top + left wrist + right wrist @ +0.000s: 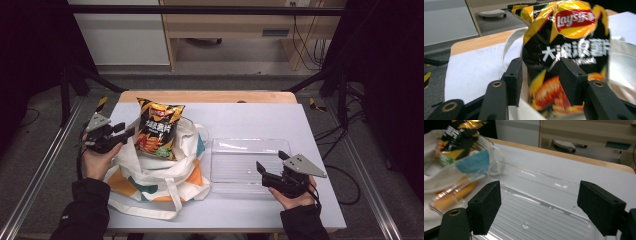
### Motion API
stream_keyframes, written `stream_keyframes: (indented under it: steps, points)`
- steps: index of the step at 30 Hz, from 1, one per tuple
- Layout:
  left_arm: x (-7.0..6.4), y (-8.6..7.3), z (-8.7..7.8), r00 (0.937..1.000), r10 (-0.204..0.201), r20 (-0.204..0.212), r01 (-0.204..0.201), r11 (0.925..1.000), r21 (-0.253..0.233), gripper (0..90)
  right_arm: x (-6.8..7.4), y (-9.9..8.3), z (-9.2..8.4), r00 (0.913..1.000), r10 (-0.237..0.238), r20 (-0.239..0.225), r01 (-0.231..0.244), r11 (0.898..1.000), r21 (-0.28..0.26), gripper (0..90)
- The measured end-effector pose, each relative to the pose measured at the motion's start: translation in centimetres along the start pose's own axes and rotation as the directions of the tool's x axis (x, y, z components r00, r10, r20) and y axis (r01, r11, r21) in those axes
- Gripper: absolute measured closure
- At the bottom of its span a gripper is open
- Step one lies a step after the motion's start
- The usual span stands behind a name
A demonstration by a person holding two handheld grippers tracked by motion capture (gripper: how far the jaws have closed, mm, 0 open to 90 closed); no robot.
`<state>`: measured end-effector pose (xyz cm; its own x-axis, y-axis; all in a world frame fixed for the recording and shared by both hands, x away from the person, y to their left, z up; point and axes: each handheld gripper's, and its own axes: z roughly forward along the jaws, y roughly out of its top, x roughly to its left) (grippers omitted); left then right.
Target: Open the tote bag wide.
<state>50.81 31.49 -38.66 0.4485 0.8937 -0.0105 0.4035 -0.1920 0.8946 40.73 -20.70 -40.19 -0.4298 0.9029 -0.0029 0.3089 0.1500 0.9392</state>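
A black and yellow chip bag (159, 130) stands upright in the mouth of a white tote bag (150, 185) with orange and teal patches, on the left half of the table. My left gripper (129, 132) reaches in from the left at the bag's lower edge. In the left gripper view the chip bag (566, 50) rises between and just beyond the jaws of my left gripper (541, 75), which stand apart; a gap shows beside the left jaw. My right gripper (271, 161) is open over the near right corner of a clear plastic tray (240, 142), with nothing between the jaws.
The table has a white cover (250, 120) and a wooden far edge (210, 96). Metal frame rails run along both sides. A tote handle (509, 47) loops up beside the chip bag. The right gripper view has the tray (531, 173) with the tote (439, 180) at its left.
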Motion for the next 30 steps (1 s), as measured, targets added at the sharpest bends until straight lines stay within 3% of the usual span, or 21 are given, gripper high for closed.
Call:
stream_keyframes:
  steps: [6, 13, 17, 21, 24, 30]
  points:
    - [-0.4, -2.1, -2.6, 0.9996, -0.021, -0.019, 0.021, 0.9995, -0.024, 49.6, 2.6, 2.7, 1.3, 0.9969, 0.007, -0.078, -0.011, 0.999, -0.045, 21.8]
    - [-1.2, -4.2, -5.1, 0.9990, -0.006, -0.045, 0.005, 0.9995, -0.030, 47.4, 6.9, 5.4, 5.2, 0.9868, 0.001, -0.162, -0.009, 0.999, -0.051, 22.4]
    - [-1.4, -5.1, -6.0, 0.9988, -0.002, -0.050, 0.001, 0.9996, -0.030, 46.0, 9.2, 6.5, 7.5, 0.9827, 0.006, -0.185, -0.013, 0.999, -0.040, 22.5]
    - [-1.6, -6.1, -6.6, 0.9987, -0.025, -0.045, 0.023, 0.9989, -0.040, 45.3, 11.0, 7.3, 10.0, 0.9801, 0.022, -0.197, -0.028, 0.999, -0.029, 22.0]
    - [-1.7, -6.9, -6.6, 0.9988, -0.015, -0.046, 0.014, 0.9996, -0.025, 45.4, 12.2, 7.7, 11.9, 0.9780, 0.042, -0.204, -0.046, 0.999, -0.018, 21.0]
    - [-1.6, -7.0, -6.5, 0.9986, -0.012, -0.052, 0.010, 0.9995, -0.029, 45.6, 14.4, 9.1, 15.2, 0.9729, 0.073, -0.219, -0.078, 0.997, -0.016, 20.2]
